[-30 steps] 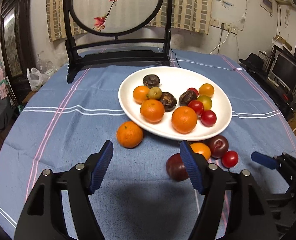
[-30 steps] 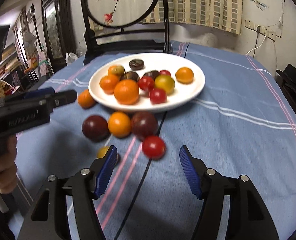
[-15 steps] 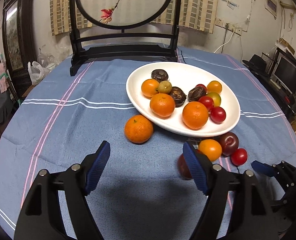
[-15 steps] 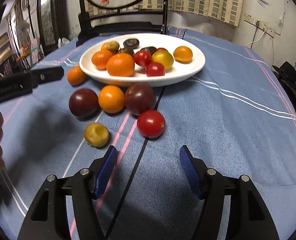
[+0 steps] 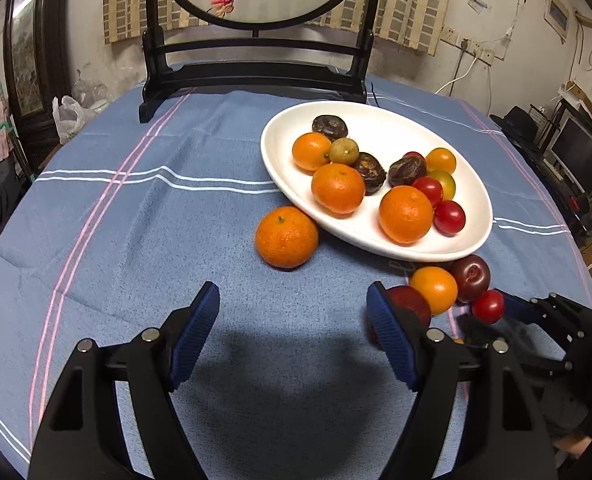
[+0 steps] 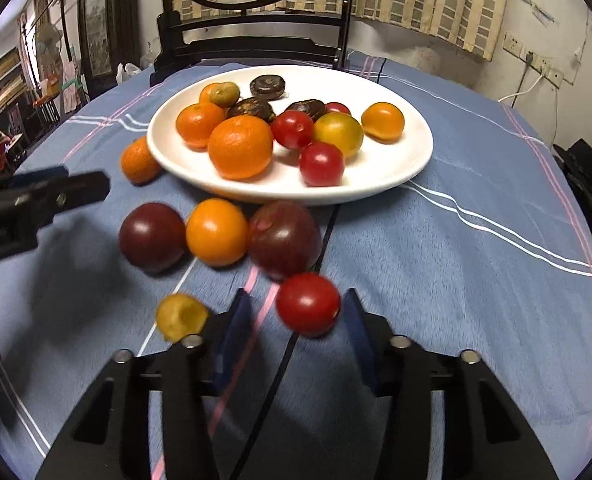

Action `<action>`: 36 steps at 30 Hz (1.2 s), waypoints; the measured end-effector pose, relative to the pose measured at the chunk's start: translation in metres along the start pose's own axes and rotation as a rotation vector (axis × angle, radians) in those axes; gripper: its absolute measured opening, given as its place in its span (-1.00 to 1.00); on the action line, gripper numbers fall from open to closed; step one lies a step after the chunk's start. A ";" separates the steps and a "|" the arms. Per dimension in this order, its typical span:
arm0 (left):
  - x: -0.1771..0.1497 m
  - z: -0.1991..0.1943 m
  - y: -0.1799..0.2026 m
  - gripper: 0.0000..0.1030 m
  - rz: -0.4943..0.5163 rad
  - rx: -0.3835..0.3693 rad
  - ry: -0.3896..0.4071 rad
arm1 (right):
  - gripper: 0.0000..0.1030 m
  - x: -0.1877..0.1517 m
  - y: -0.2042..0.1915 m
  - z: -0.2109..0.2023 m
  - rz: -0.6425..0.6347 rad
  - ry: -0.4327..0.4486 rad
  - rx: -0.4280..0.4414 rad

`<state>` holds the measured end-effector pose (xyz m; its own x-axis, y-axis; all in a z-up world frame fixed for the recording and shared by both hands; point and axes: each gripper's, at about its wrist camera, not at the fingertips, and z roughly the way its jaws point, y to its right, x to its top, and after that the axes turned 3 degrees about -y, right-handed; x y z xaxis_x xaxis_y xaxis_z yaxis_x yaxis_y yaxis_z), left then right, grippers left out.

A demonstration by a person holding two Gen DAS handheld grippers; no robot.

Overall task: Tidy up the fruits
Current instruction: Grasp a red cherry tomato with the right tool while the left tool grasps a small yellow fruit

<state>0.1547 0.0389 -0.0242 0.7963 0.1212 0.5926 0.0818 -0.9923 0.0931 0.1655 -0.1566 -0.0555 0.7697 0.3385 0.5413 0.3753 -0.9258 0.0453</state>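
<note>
red tomato between the right gripper's just-closing jaws — left gripper gapes, empty.

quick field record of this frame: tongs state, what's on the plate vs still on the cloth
left tongs: open, nothing between the pads
right tongs: just closing around the red cherry tomato; contact unclear, blurred
white plate: mandarins, tomatoes, dark wrinkled fruits
loose mandarin: on the blue cloth, by the plate's edge
loose cluster: two dark plums, one orange tomato, small yellow fruit
</note>
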 end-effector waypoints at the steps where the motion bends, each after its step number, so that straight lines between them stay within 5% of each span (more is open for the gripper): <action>1: 0.000 0.000 0.000 0.43 -0.001 -0.001 0.000 | -0.39 0.000 0.002 0.000 0.008 0.003 0.003; 15: -0.023 -0.006 0.045 0.44 0.148 -0.087 -0.011 | -0.40 -0.013 0.040 -0.009 0.133 0.008 0.029; 20: -0.044 0.006 0.074 0.44 0.242 -0.162 -0.115 | -0.40 -0.014 0.043 -0.007 0.135 0.003 0.048; 24: -0.053 0.014 0.089 0.34 0.309 -0.105 -0.106 | -0.40 -0.013 0.043 -0.007 0.136 -0.004 0.055; 31: -0.047 0.022 0.095 0.27 0.273 -0.063 -0.070 | -0.40 -0.013 0.043 -0.008 0.134 -0.018 0.057; 36: -0.043 0.023 0.094 0.03 0.256 -0.020 -0.040 | -0.39 -0.014 0.042 -0.008 0.126 -0.021 0.052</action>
<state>0.1415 -0.0600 -0.0593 0.8128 -0.1350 0.5667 -0.1367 -0.9898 -0.0397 0.1659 -0.2014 -0.0543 0.8227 0.2243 0.5223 0.3011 -0.9513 -0.0658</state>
